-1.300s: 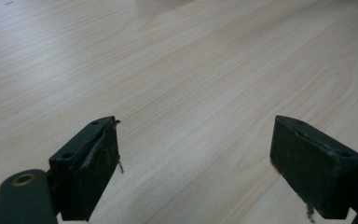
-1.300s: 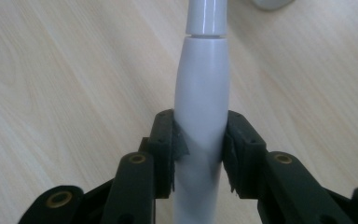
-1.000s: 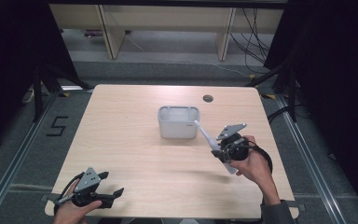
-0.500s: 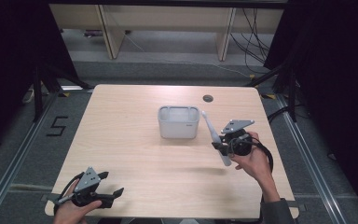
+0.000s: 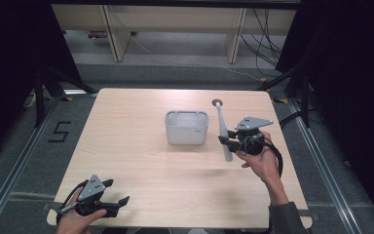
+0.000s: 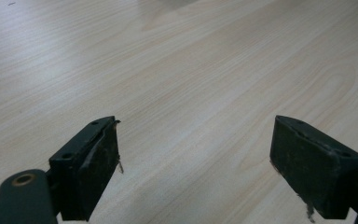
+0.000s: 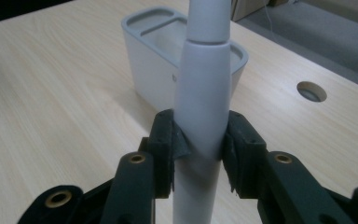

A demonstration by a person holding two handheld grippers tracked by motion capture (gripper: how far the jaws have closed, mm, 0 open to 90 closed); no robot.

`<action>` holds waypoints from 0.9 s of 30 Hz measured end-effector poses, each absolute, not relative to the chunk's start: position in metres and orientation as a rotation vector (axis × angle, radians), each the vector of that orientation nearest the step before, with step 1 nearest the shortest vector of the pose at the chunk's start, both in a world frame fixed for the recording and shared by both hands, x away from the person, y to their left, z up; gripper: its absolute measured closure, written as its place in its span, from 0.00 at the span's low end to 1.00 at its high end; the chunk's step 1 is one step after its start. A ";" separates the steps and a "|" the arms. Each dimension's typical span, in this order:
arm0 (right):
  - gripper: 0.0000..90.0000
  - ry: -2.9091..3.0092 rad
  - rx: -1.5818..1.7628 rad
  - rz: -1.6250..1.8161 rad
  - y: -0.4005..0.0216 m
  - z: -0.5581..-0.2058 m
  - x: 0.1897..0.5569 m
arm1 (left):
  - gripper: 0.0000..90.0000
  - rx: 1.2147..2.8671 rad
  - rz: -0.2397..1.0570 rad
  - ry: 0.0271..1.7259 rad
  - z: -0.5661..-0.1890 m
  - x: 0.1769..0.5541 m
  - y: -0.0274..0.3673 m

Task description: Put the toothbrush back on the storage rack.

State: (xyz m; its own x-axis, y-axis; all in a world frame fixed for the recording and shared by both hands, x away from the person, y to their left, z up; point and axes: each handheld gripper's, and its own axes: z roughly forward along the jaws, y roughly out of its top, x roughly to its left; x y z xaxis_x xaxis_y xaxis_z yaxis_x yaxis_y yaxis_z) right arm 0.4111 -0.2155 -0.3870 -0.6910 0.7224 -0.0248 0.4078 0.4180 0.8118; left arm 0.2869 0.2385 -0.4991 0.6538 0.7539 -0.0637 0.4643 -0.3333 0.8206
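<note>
A long pale grey utensil handle (image 5: 223, 131) stands nearly upright, lifted off the table to the right of a grey two-compartment holder (image 5: 186, 127). My right gripper (image 5: 229, 140) is shut on this handle (image 7: 200, 98) around its thicker lower part, the holder (image 7: 158, 60) just behind it. My left gripper (image 5: 118, 192) rests open at the front left corner of the table, its jaws (image 6: 196, 163) wide apart over bare wood with nothing between them.
The wooden table (image 5: 126, 146) has a round cable hole (image 5: 217, 103) near its far edge, behind the holder. Dark floor rails run along both sides, and shelving legs stand beyond the far edge.
My right gripper has lifted and tipped the handle from a slant to nearly upright, moving slightly right and away from me. The left gripper has stayed still.
</note>
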 end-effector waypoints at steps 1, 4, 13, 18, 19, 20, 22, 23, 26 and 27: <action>0.74 2.305 0.925 1.183 -0.215 -0.385 0.415 | 0.17 1.994 0.413 0.953 -0.499 0.287 0.239; 0.74 2.292 0.940 1.200 -0.213 -0.383 0.418 | 0.17 1.993 0.416 0.952 -0.500 0.287 0.238; 0.74 2.243 0.922 1.256 -0.206 -0.375 0.425 | 0.17 1.993 0.418 0.952 -0.500 0.287 0.239; 0.74 2.246 0.941 1.273 -0.202 -0.371 0.429 | 0.17 1.994 0.425 0.956 -0.499 0.287 0.239; 0.74 2.246 0.941 1.273 -0.202 -0.371 0.429 | 0.17 1.994 0.425 0.956 -0.499 0.287 0.239; 0.74 2.241 0.920 1.280 -0.201 -0.370 0.433 | 0.16 1.989 0.423 0.958 -0.499 0.286 0.239; 0.74 2.222 0.944 1.299 -0.198 -0.369 0.434 | 0.16 1.987 0.423 0.956 -0.499 0.287 0.239; 0.74 2.223 0.943 1.300 -0.197 -0.367 0.435 | 0.17 1.993 0.424 0.954 -0.499 0.287 0.239; 0.74 2.213 0.926 1.318 -0.194 -0.365 0.439 | 0.17 1.972 0.415 0.950 -0.500 0.287 0.238; 0.74 2.207 0.937 1.322 -0.193 -0.364 0.439 | 0.16 1.972 0.415 0.950 -0.500 0.287 0.238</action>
State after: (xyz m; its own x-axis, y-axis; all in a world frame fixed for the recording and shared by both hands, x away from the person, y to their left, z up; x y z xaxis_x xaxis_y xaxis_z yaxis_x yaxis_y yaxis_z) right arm 0.4393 -0.1933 -0.3642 -0.6946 0.7194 0.0007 0.3400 0.3274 0.8816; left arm 0.2871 0.2375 -0.5003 0.6512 0.7555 -0.0719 0.4606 -0.3181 0.8287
